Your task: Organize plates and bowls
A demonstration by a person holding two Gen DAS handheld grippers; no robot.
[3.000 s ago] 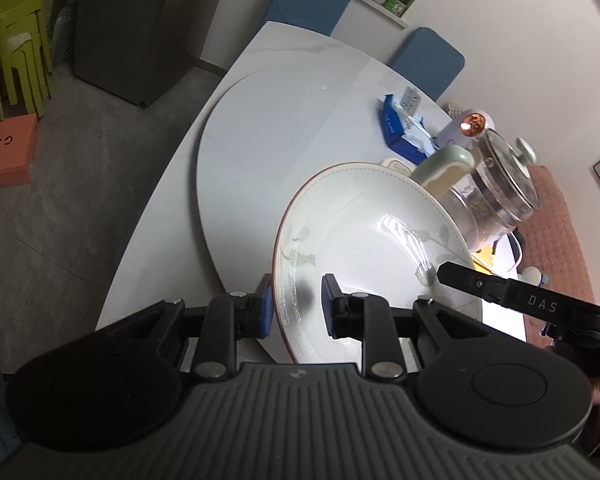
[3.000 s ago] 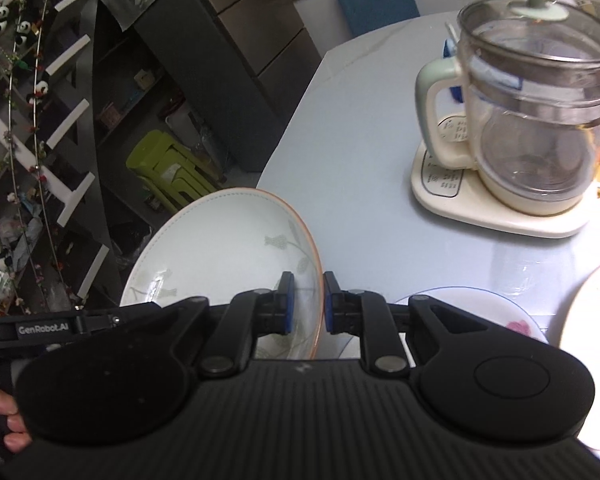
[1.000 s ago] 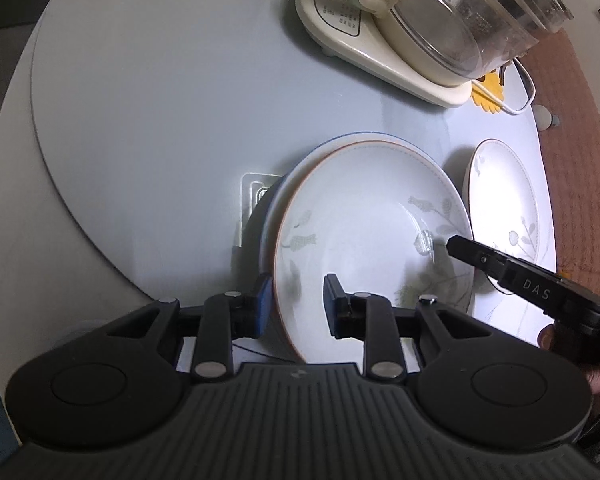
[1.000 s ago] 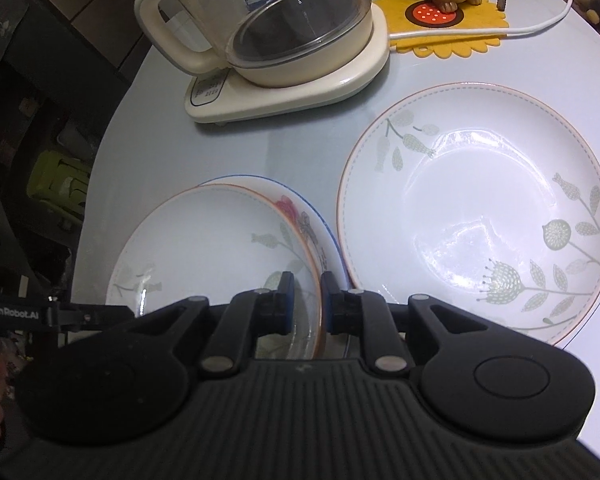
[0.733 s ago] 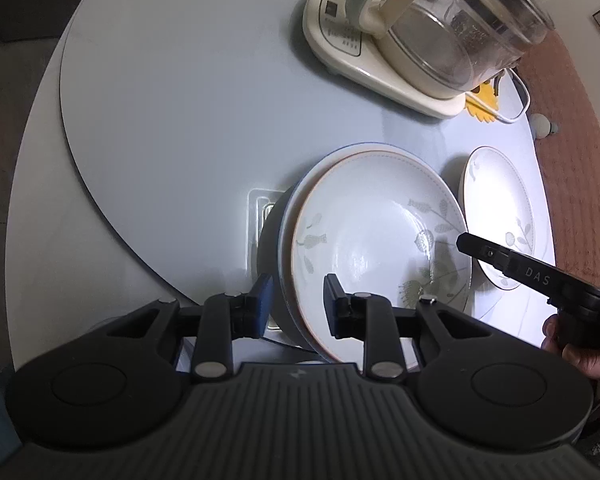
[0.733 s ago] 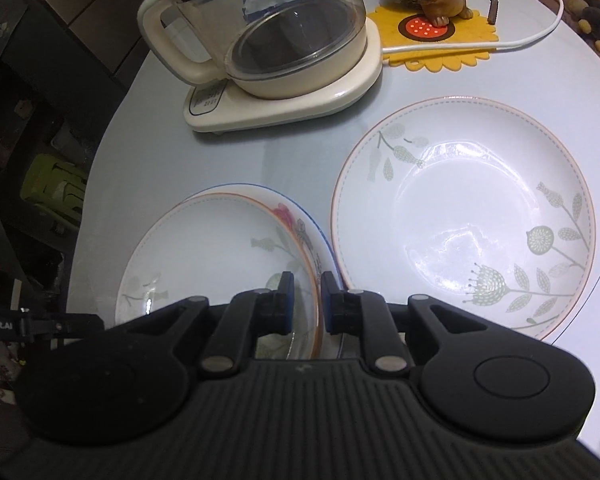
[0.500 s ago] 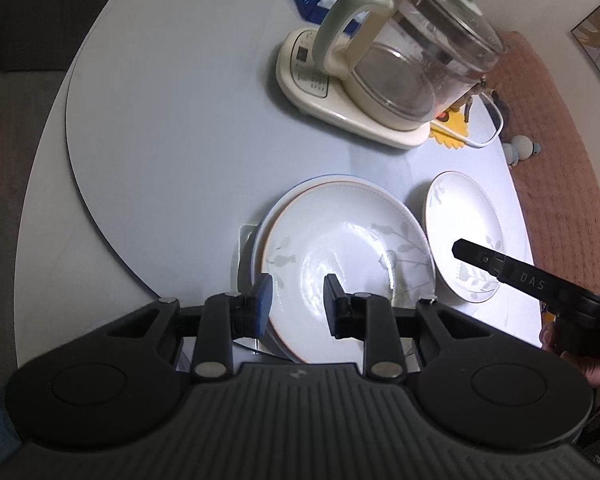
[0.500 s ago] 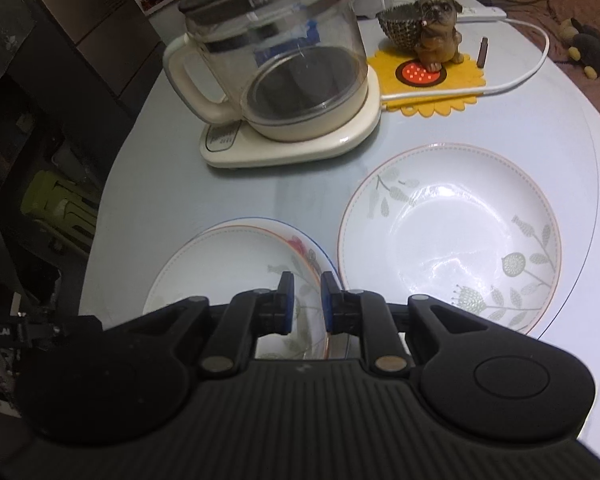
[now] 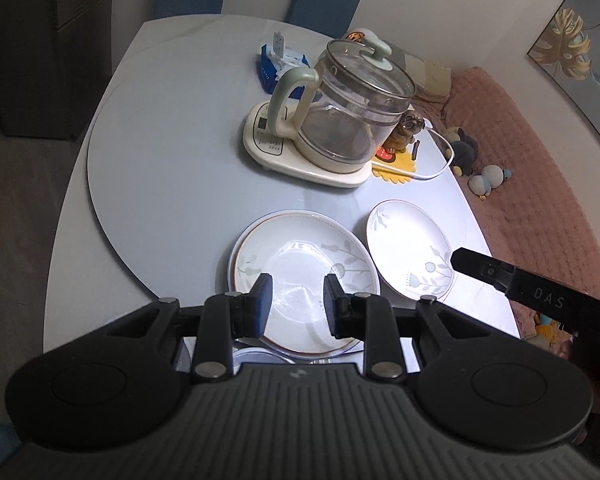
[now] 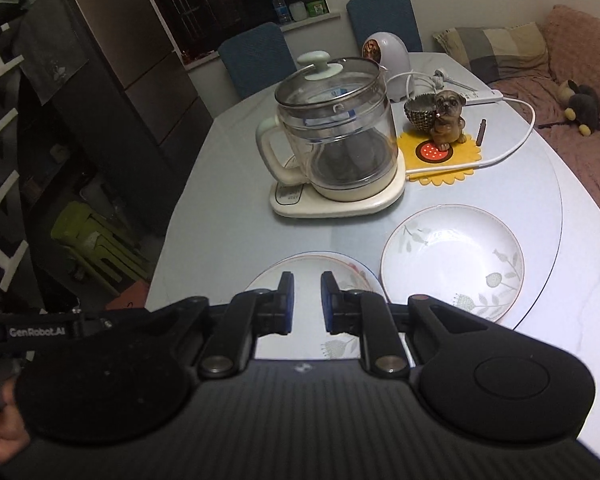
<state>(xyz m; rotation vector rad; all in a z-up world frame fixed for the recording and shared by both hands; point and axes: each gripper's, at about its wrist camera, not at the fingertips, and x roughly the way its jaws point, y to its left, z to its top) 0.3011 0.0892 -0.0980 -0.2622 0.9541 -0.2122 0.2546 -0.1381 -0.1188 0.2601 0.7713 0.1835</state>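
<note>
Your stacked plate sits on the tabletop just beside the loose plate, so with left claw and right claw both narrowly parted and empty, a hurried reach could knock rims.

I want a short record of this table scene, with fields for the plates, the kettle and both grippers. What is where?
surface: round grey table
stack: leaf-pattern plate lying on a blue-rimmed plate, at the near edge
single plate: same leaf pattern, flat, to the right of the stack, apart from it
glass kettle: on its cream base, behind the plates
left gripper: above the stack, jaws slightly apart, holding nothing
right gripper: above the stack, narrow gap, holding nothing
</note>
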